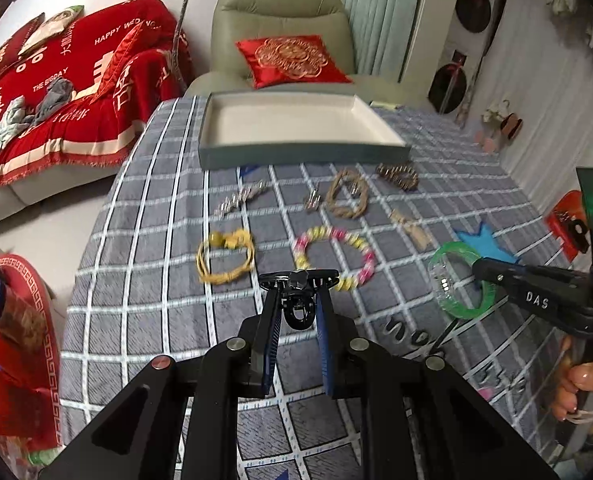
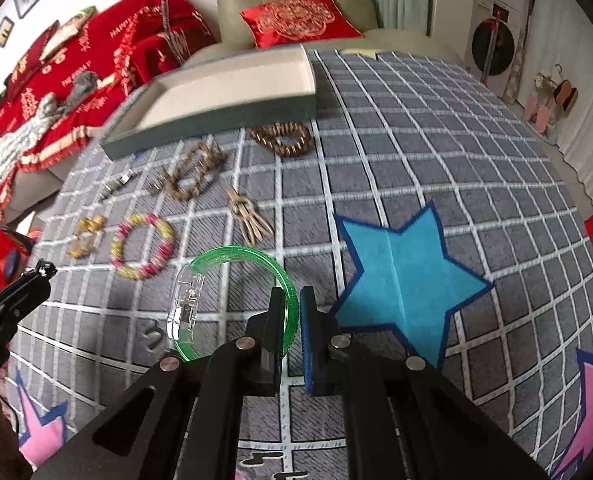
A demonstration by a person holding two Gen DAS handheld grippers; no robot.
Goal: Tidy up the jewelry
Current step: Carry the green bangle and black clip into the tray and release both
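Six bracelets (image 2: 142,246), one tray (image 2: 232,80), two grippers (image 2: 292,302)

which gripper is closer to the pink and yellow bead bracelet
Left. The left gripper, shut on a black hair claw, sits right at the pink and yellow bead bracelet. The right gripper holds the green bangle farther off to its right.

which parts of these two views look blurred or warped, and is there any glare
Left wrist view: fisheye bends the checked cloth grid; the yellow bracelet is smeared; the green bangle and the black hair claw stay fairly sharp. Right wrist view: the tray rim is motion-blurred, the blue star crisp. No strong glare in either.
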